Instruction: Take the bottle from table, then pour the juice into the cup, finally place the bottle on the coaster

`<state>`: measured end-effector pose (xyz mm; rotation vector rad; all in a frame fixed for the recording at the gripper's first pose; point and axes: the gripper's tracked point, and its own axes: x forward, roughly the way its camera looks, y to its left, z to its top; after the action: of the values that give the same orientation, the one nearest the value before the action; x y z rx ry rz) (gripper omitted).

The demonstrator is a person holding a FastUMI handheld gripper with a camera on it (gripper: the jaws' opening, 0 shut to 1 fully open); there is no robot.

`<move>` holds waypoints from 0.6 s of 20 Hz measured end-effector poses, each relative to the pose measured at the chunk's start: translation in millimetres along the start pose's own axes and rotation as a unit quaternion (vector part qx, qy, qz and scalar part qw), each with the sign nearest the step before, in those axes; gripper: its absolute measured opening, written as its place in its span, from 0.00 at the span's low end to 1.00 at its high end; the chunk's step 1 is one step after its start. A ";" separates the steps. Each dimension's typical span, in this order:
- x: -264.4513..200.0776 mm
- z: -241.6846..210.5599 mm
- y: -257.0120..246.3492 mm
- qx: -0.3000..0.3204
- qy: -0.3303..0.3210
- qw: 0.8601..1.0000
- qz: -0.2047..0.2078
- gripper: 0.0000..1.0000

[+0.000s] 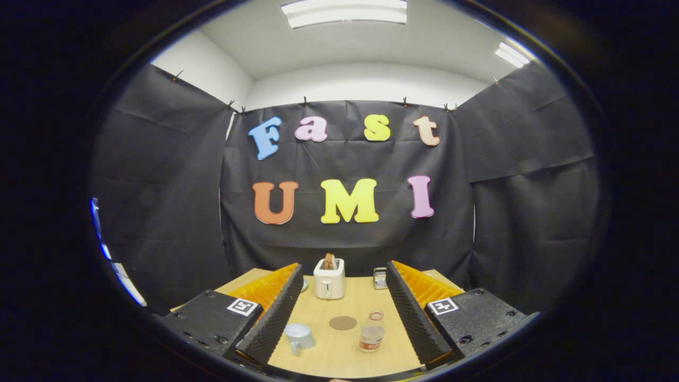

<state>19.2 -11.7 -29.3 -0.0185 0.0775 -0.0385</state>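
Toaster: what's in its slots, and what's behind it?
The toaster has a brown slice standing up out of its top. Behind it hangs the black booth cloth; the table edge there is hidden. The gripper is open, holding nothing.

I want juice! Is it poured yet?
Not yet, nothing is done. The bottle stands on the table, untouched, between the open fingers. Left to do: grab it, pour into the cup, then set it on the coaster.
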 end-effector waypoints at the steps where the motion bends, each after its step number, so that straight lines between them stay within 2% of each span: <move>1: 1.9 -4.4 -0.9 0.001 0.002 1.000 -0.001 1.00; 12: 27.1 -56.1 -17.6 -0.005 0.019 1.000 -0.017 1.00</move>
<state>41.1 -31.3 -86.9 -0.0281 0.1156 -0.0723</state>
